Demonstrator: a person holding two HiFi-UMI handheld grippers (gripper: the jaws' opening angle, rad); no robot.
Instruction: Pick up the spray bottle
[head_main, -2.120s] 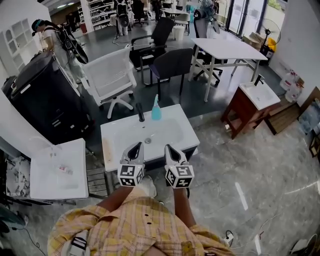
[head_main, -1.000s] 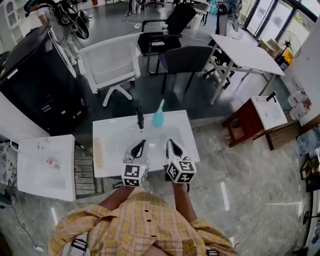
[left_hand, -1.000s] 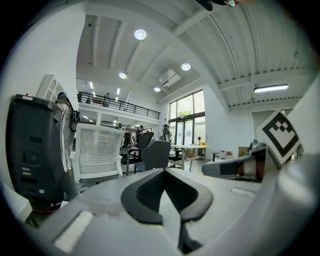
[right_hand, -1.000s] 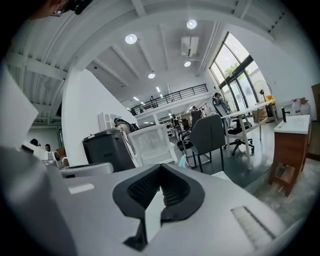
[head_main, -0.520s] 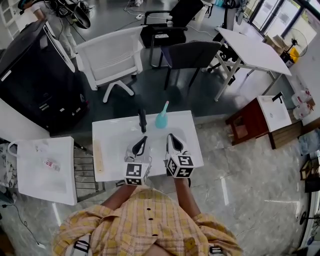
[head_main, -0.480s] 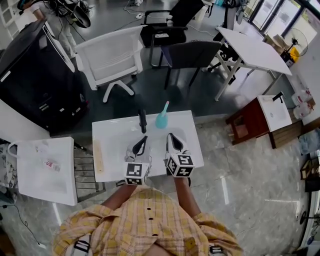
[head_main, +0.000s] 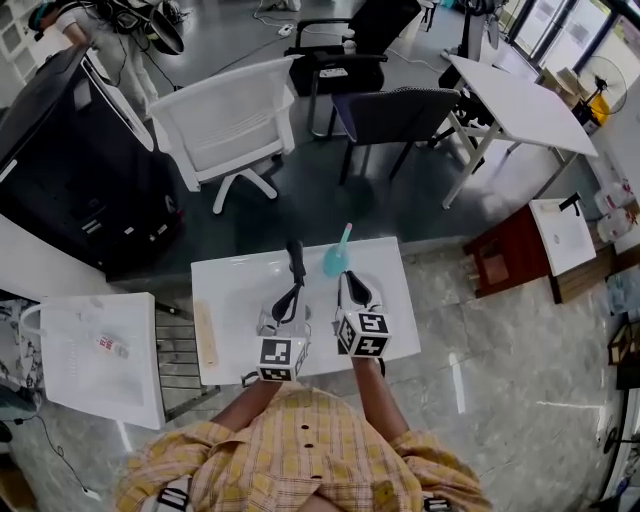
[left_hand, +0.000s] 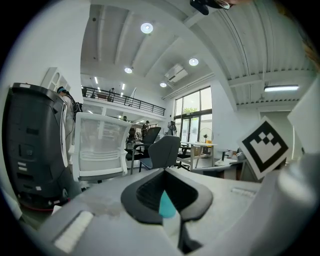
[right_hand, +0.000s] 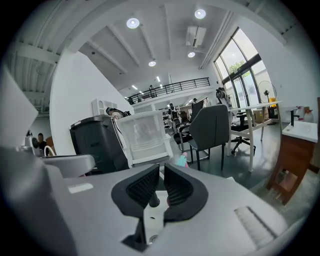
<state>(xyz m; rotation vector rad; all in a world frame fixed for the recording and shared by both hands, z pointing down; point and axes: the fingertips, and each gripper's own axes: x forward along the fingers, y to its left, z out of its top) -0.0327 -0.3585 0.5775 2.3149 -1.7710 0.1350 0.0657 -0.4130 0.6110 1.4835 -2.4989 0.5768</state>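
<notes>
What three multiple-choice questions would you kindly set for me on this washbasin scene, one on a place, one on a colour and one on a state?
1. In the head view, where is the spray bottle relative to the black faucet?
A. left of it
B. right of it
C. nearer the person

2. What colour is the spray bottle?
A. red
B. yellow
C. teal

3. How does the spray bottle stand to the right claw?
A. clamped in it
B. standing free on the white basin top
C. lying flat beneath it

Answers:
1 B: it stands just right of the faucet, at the basin top's back edge.
2 C: its body shows teal.
3 B: the claw's jaws, which have just been opening a little, hold nothing between them.
</notes>
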